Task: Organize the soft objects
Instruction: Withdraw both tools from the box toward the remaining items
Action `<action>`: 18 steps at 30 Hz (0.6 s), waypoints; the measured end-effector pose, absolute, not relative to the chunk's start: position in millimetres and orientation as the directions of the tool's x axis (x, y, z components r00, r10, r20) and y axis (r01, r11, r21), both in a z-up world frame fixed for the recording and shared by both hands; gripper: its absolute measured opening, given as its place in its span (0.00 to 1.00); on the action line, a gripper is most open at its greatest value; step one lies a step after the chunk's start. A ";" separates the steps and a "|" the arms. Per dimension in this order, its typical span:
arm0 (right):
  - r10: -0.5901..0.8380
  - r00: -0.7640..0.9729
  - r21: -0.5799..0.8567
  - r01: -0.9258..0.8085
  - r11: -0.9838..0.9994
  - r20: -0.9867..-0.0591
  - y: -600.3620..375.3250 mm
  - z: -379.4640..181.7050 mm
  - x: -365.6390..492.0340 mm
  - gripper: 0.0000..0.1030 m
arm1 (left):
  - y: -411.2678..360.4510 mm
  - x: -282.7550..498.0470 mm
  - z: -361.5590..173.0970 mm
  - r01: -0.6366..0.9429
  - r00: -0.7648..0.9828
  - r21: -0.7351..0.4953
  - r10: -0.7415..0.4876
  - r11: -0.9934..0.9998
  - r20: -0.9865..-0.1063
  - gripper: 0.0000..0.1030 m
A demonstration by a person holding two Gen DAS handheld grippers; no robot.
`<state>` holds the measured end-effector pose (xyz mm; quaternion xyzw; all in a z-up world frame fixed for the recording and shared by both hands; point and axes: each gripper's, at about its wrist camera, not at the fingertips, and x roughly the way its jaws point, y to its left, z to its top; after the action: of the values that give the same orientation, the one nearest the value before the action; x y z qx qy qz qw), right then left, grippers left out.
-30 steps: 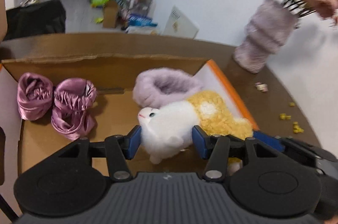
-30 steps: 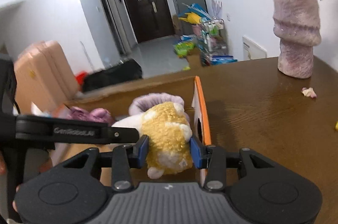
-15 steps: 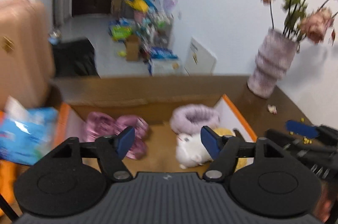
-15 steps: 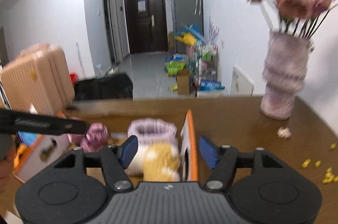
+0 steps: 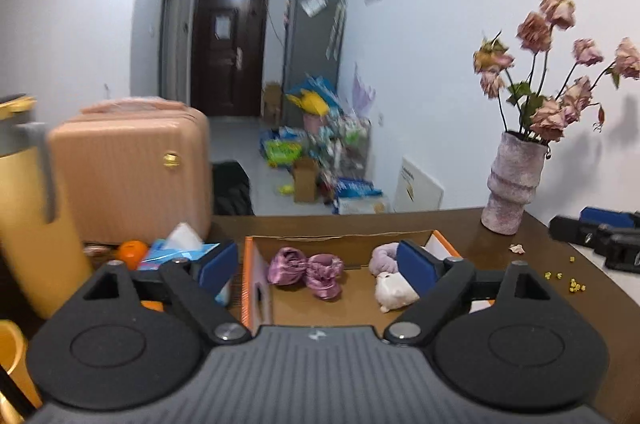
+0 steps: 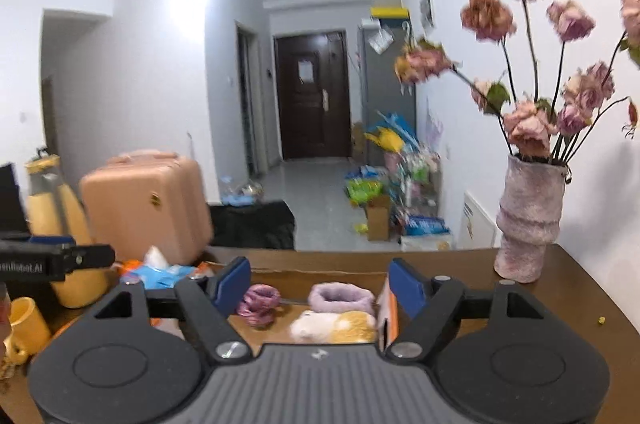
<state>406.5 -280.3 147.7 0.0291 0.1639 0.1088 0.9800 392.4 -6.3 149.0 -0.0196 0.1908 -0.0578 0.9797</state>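
Note:
An open cardboard box [image 5: 340,239] with orange rims sits on the brown table. Inside lie two purple satin scrunchies [image 5: 306,270], a lilac fluffy ring [image 5: 382,256] and a white and yellow plush toy [image 5: 394,294]. My left gripper [image 5: 316,266] is open and empty, held back above the box's near side. My right gripper [image 6: 320,282] is open and empty, raised behind the box. In the right wrist view the scrunchies [image 6: 258,304], the lilac ring [image 6: 340,298] and the plush toy [image 6: 334,326] lie between its fingers, well below them.
A vase of dried pink flowers [image 5: 514,179] stands at the table's far right [image 6: 528,220]. A yellow bottle [image 5: 28,216], a tissue pack [image 5: 180,250], an orange [image 5: 134,250] and a yellow mug [image 6: 26,322] stand left of the box. A pink suitcase [image 5: 132,175] is behind.
Both grippers let go of the plush toy, opened wide, and pulled up and back from the box. The toy now lies in the box's right part.

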 end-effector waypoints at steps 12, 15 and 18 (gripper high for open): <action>0.279 0.948 0.025 -0.279 0.960 -0.155 -269.6 79.2 219.8 0.85 | 24.5 195.2 55.2 0.069 0.956 -0.032 -0.075 0.997 -0.284 0.97; 0.295 0.942 0.031 -0.294 0.955 -0.163 -264.6 55.8 179.9 0.86 | 31.4 166.1 32.5 0.056 0.942 -0.023 -0.060 0.998 -0.329 0.97; 0.293 0.933 0.061 -0.286 0.956 -0.208 -261.0 36.1 148.3 0.87 | 39.3 147.2 15.5 0.061 0.920 -0.027 -0.067 0.998 -0.386 0.97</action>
<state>148.3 -261.0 36.1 0.0151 0.1081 0.1473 0.9831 147.2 39.3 15.5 -0.0072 0.1971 -0.0328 0.9798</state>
